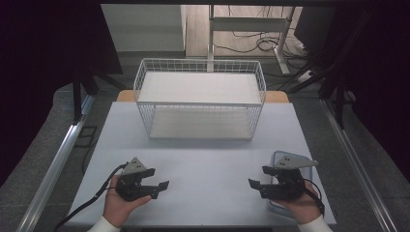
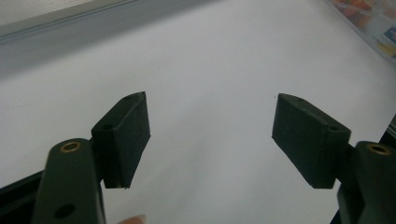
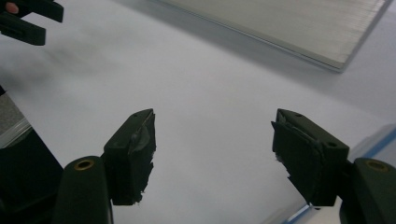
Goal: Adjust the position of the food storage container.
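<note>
Pale grey bench point(image 1: 203, 159) with dark curtains on both sides and a cabled floor behind it. At the far end sits a white wire basket point(image 1: 200, 99), open side up and well apart from both hands.

The left hand point(image 1: 121, 203) comes in from the bottom edge, palm up under its tool, with the left tongs point(image 1: 159, 179) pointing across the bench toward the middle, roughly level, low over the top. The jaws are apart with only bare bench between them; in the left gripper view the left tongs point(image 2: 210, 135) show two black pads point(image 2: 128, 135) with a wide gap. A fingertip peeks in at the bottom edge there.

The right hand point(image 1: 302, 203) mirrors it, wrist coming from the lower right, and the right tongs point(image 1: 256, 176) point inward toward the left ones. They're also apart, gripping nothing. In the right gripper view the right tongs point(image 3: 212, 149) have scuffed pads point(image 3: 140, 154), and the other tool sits far off at top left.

Under and just behind the right hand lies a clear box point(image 1: 280, 159) with a bluish rim, near the bench's right edge. Its corner point(image 2: 373, 28) shows in the left gripper view with something colourful inside, too blurred to make out. Neither pair of tongs touches it.
</note>
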`<state>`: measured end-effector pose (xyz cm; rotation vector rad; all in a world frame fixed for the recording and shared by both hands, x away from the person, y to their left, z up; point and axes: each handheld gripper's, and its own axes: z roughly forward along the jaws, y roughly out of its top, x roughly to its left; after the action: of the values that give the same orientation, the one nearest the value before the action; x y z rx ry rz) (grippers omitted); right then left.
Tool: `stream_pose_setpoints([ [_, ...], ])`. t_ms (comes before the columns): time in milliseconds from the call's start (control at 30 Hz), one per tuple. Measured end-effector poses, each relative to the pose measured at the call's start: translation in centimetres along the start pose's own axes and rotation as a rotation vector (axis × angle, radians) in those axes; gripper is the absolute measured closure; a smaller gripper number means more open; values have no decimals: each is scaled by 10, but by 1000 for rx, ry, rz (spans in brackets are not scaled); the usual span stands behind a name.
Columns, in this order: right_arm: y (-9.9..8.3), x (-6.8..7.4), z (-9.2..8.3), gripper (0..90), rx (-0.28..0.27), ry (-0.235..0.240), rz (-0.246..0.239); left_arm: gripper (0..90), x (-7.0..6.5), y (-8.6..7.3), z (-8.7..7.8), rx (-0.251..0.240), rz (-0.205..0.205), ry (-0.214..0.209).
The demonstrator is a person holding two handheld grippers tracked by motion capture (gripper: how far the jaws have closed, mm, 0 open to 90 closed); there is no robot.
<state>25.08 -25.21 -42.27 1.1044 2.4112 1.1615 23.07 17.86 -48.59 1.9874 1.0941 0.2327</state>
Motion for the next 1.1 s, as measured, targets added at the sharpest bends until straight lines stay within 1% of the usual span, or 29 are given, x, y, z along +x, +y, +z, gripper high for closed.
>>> stream_pose_setpoints([
  [133, -4, -9, -6, 353, 7, -19, 15, 275, 0, 0, 0, 0, -2, 2],
  [267, -13, -23, -20, 421, 6, -52, 49, 275, -1, 0, -1, 1, -3, 4],
  [300, -13, -23, -20, 421, 6, -52, 49, 275, -1, 0, -1, 1, -3, 4],
  [333, -18, -33, -31, 462, -3, -85, 79, 275, 0, 0, -1, 2, -1, 4],
  [367, -21, -36, -35, 481, -6, -95, 90, 275, -1, 0, -1, 3, -4, 4],
  [400, -21, -36, -35, 481, -6, -95, 90, 275, -1, 0, -1, 3, -4, 4],
  [433, -28, -47, -49, 529, -14, -118, 116, 275, 0, 0, -1, 3, -6, 5],
  [467, -30, -50, -55, 553, -15, -130, 124, 275, 0, 0, 0, 5, -7, 5],
  [533, -37, -58, -69, 616, -16, -169, 143, 275, 0, 0, 0, 7, -9, 2],
  [567, -41, -62, -75, 652, -14, -181, 156, 275, 0, 0, 0, 8, -9, 2],
  [667, -54, -72, -94, 753, -9, -196, 205, 275, 0, 0, 0, 9, -11, 2],
  [767, -72, -77, -105, 837, 29, -238, 225, 275, -1, 0, 0, 8, -13, 4],
  [800, -72, -77, -105, 837, 29, -238, 225, 276, -1, 0, 0, 8, -13, 4],
  [833, -85, -78, -107, 883, 74, -260, 239, 275, 0, 0, 0, 7, -19, 4],
  [867, -91, -78, -107, 886, 98, -273, 241, 275, 0, 0, 0, 7, -22, 4],
  [933, -102, -79, -105, 888, 147, -280, 245, 276, 0, 1, 0, 5, -29, 2],
  [967, -102, -79, -105, 888, 147, -280, 245, 276, 0, 1, 0, 5, -29, 2],
  [1000, -109, -79, -99, 889, 191, -280, 252, 276, -1, 1, 0, 4, -32, 2],
  [1100, -114, -80, -86, 889, 264, -279, 241, 276, 0, 1, 0, 2, -36, 2],
])
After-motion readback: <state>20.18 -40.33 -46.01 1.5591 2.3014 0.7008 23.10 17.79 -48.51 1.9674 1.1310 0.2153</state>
